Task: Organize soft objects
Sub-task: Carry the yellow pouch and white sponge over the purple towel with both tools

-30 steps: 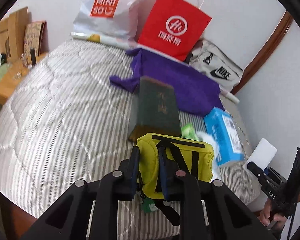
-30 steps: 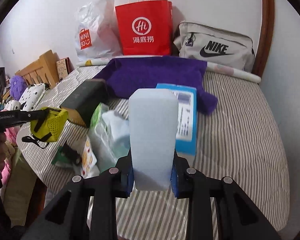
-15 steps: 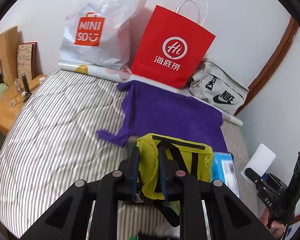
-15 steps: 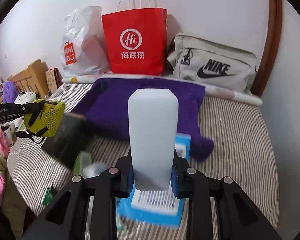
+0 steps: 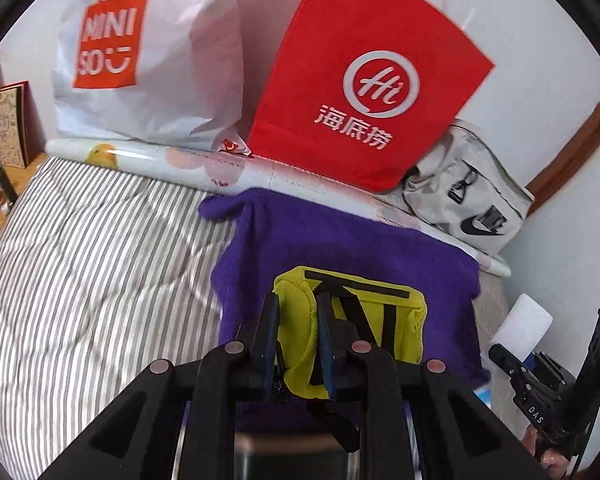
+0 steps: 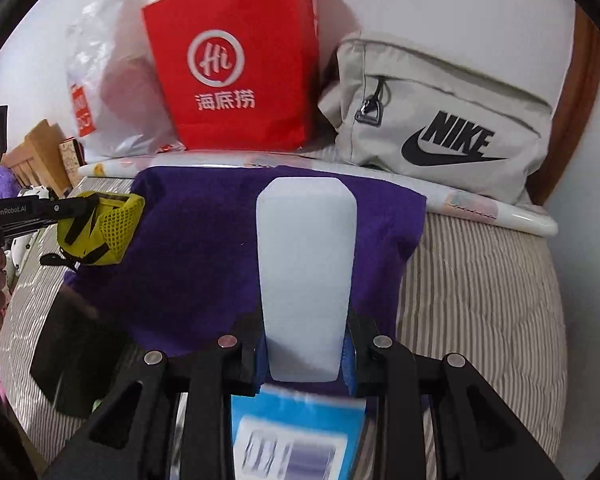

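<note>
My left hand-held gripper (image 5: 296, 344) pinches the yellow mesh pouch (image 5: 352, 328) by its near edge, over the purple cloth (image 5: 340, 240) on the striped bed (image 5: 92, 264). The pouch looks light and floppy, so I judge a fold near its black strap the surest hold. My right hand-held gripper (image 6: 306, 354) clamps the white foam block (image 6: 306, 264) at its near end; it seems light and squashy, needing only gentle pressure.

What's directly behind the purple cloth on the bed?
Behind the purple cloth a white patterned roll lies across the bed; beyond it stand a red paper bag, a white plastic bag and a grey Nike bag. Their contents are hidden.
</note>
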`<action>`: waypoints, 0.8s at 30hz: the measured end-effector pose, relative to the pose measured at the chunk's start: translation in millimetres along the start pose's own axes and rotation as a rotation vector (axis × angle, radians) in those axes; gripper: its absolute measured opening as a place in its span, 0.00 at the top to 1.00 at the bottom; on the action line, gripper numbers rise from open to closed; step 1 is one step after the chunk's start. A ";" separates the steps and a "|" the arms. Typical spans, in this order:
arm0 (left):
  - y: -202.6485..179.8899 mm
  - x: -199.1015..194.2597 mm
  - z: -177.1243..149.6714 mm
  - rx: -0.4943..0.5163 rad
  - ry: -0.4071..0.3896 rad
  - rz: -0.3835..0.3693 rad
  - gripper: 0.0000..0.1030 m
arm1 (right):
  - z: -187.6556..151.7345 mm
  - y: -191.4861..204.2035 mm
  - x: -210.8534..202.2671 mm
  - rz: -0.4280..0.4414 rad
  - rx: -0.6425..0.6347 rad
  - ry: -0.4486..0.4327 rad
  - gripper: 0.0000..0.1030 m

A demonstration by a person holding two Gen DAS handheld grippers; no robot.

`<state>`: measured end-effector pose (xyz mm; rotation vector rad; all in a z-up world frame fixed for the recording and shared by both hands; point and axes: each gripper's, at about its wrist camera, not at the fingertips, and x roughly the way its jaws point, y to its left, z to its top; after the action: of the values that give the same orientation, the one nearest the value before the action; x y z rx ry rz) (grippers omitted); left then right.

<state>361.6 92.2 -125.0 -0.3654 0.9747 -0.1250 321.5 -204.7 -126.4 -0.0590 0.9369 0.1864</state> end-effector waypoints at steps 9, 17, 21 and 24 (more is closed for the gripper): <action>7.3 52.9 26.5 -0.018 0.068 0.016 0.82 | 22.9 -20.4 61.7 -0.020 0.016 0.102 0.72; 9.4 82.9 38.8 -0.020 0.121 0.013 0.82 | 30.5 -40.1 96.8 0.003 0.067 0.201 0.72; 6.7 93.9 42.2 -0.014 0.137 0.033 0.82 | 36.1 -48.0 106.5 0.025 0.091 0.237 0.72; 5.4 99.5 41.8 -0.014 0.145 0.033 0.82 | 39.0 -47.6 109.3 0.023 0.079 0.242 0.71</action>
<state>451.5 81.1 -183.9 -0.3560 1.1247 -0.1158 424.4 -231.7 -192.8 0.0028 1.1853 0.1654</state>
